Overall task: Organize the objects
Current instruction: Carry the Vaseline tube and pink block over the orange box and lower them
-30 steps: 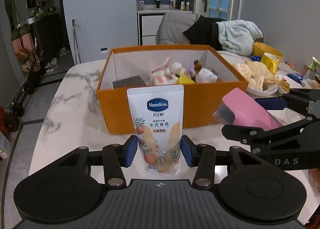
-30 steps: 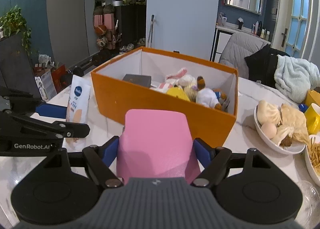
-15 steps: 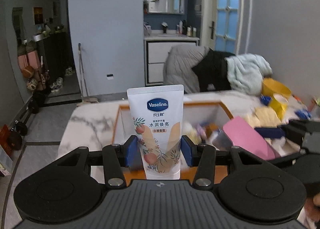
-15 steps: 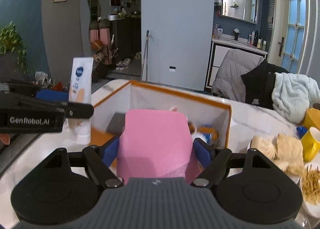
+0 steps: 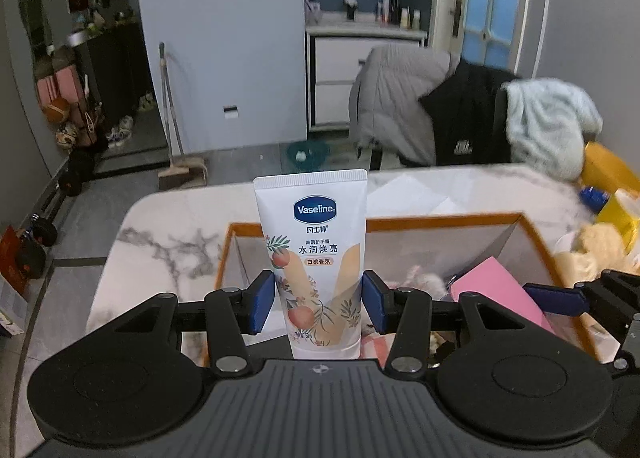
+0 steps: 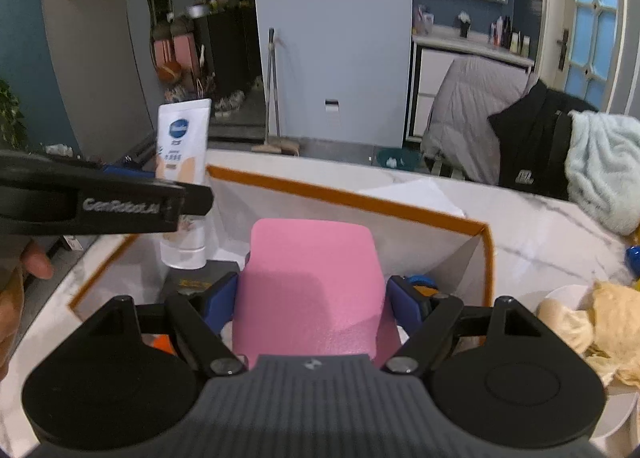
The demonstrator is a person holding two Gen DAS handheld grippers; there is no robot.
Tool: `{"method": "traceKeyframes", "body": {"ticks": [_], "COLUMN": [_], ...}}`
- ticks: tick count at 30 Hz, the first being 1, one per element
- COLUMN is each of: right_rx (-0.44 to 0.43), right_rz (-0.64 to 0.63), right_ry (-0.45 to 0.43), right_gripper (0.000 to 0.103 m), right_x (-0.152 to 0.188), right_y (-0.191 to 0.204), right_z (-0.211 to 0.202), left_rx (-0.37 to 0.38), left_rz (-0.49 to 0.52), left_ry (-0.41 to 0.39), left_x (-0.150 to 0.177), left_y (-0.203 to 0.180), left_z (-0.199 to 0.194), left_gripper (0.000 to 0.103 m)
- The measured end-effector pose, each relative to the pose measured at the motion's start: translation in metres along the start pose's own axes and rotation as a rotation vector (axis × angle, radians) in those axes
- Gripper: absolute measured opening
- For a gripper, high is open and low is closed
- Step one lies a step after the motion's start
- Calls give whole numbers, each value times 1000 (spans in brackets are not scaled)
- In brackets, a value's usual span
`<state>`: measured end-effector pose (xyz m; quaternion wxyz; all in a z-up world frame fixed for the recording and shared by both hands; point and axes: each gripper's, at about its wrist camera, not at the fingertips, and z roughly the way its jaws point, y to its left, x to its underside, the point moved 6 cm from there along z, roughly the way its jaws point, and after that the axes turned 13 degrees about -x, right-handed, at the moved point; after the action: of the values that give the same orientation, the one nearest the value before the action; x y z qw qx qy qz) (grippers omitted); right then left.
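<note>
My left gripper is shut on a white Vaseline tube, held upright above the near left part of the orange box. My right gripper is shut on a pink block, held over the box's interior. In the right wrist view the tube and the left gripper's arm are at the left. In the left wrist view the pink block shows at the right. Soft toys and a dark flat item lie inside the box.
The box stands on a white marble table. A bowl with bread-like food sits to the right of the box. Yellow items and chairs draped with clothes are at the far right edge.
Both grippers have risen from table level in front of the box and moved forward over its opening, each still holding its object.
</note>
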<state>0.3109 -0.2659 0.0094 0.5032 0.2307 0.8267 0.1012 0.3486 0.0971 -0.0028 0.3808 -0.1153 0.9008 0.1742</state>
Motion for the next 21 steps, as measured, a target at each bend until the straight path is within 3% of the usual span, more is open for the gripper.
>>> {"method": "traceKeyframes", "body": {"ticks": [6,21], "right_rx": [27,34], "right_rz": [-33,-47], "right_ry": [36,84], "right_gripper": [80,81], "right_x": [9,17], "right_y": [-8,-9], "right_z": [24,40], "left_rx": [19,8], "left_rz": [17,73], "left_ry": [81,157], "left_x": [10,11], "left_y": [-7,-22], "left_z": [30,57], "left_gripper": [55,56]}}
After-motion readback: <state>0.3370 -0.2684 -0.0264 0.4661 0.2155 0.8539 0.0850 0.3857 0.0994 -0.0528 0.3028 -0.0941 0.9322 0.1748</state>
